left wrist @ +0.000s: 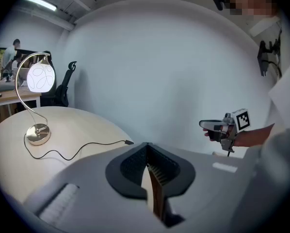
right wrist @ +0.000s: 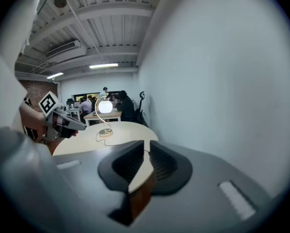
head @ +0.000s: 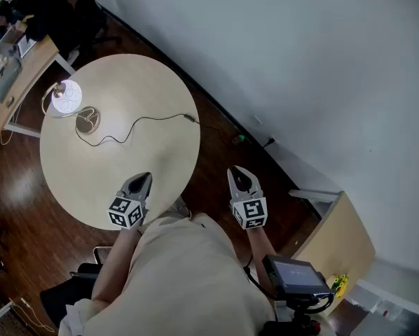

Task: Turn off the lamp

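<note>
Found the lamp [head: 66, 98] lit (globe glowing white) at the far left of the round worktop [head: 118, 166], its cord [head: 150, 120] trailing right. Held the left tongs [head: 145, 178] above the near edge, tips together, empty. Held the right tongs [head: 239, 171] beside the worktop, barely parted, gripping nothing.

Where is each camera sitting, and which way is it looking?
Head view: on the person's head, facing steeply down at the round table, lamp and both grippers; their torso shows.
Left gripper view: on the left gripper, facing over its jaws to the lamp; the right gripper shows.
Right gripper view: on the right gripper, facing over its jaws to the lamp; the left gripper shows.
All share the lit lamp.
</note>
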### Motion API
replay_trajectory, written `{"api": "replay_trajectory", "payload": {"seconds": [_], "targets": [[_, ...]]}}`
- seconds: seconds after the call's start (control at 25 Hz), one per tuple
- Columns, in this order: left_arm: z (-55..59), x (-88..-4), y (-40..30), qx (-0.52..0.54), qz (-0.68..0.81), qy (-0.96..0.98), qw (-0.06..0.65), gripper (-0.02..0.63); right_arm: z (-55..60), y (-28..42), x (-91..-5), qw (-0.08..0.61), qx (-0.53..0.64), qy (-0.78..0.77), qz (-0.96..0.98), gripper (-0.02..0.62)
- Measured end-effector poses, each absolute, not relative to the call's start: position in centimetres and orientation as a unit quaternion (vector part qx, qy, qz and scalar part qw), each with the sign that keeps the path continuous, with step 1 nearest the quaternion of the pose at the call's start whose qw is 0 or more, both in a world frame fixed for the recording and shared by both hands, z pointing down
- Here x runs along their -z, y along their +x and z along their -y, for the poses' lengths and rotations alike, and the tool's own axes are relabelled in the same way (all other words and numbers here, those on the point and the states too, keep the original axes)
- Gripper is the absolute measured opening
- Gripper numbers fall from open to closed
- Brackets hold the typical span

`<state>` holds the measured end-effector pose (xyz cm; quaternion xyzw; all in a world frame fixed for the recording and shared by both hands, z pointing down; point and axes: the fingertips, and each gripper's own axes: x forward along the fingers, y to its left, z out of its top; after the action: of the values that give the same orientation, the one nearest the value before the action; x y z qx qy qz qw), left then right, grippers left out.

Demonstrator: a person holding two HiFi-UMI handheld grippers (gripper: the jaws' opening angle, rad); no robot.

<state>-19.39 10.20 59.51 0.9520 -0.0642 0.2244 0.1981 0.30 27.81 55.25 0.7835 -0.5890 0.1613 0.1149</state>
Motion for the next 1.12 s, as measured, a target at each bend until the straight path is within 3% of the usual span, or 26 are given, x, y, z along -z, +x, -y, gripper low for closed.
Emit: {"api": "replay_trajectory", "payload": {"seconds": [0.4, 0.84, 1.12], "targets": [[-7.7, -60.1, -16.1, -0.246, 0.106, 0.941, 0.209, 0.000, -21.1, 6.6, -58.3, 0.130, -0.179, 0.748, 0.626, 0.031], [-5.5, -59.5, -9.2, -0.237, 0.254, 0.902, 0.256, 0.000, -9.0, 12.5, -63.8, 0.214, -0.209, 0.585, 0.754, 0.031], [-3.0, -58.4, -7.4, -0.220, 0.315, 0.884, 0.266, 0.000, -4.1, 14.0, -68.6, 0.259, -0.228, 0.511, 0.787, 0.127]]}}
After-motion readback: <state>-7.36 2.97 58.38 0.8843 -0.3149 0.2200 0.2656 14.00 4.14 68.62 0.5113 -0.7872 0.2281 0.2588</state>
